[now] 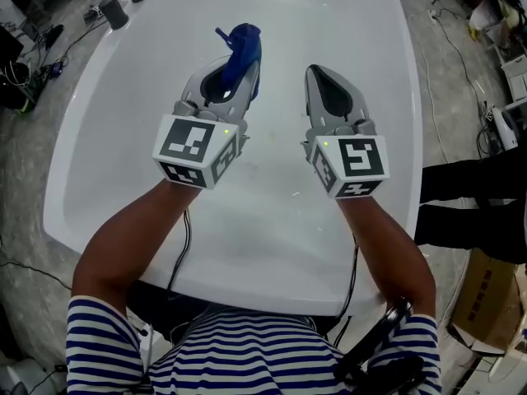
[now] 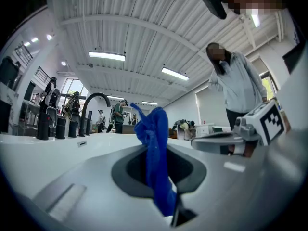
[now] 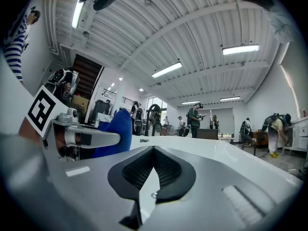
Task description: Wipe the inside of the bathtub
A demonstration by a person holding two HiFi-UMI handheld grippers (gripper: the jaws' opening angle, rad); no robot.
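Observation:
A white bathtub (image 1: 123, 138) lies below me, its inside bare and pale. My left gripper (image 1: 235, 60) hovers over the middle of it, shut on a blue cloth (image 1: 243, 46) that sticks out past the fingertips. In the left gripper view the blue cloth (image 2: 155, 153) stands pinched between the jaws of the left gripper (image 2: 161, 177). My right gripper (image 1: 323, 79) hangs beside it to the right, level with it, shut and holding nothing. In the right gripper view the right gripper (image 3: 153, 170) shows its pads meeting at the tips; the cloth (image 3: 115, 131) appears at the left.
A dark curved faucet (image 2: 94, 102) and several dark bottles (image 1: 115, 11) stand at the tub's far left rim. A person in dark trousers (image 1: 469, 204) stands close to the right rim. A cardboard box (image 1: 486, 299) and cables lie on the floor there.

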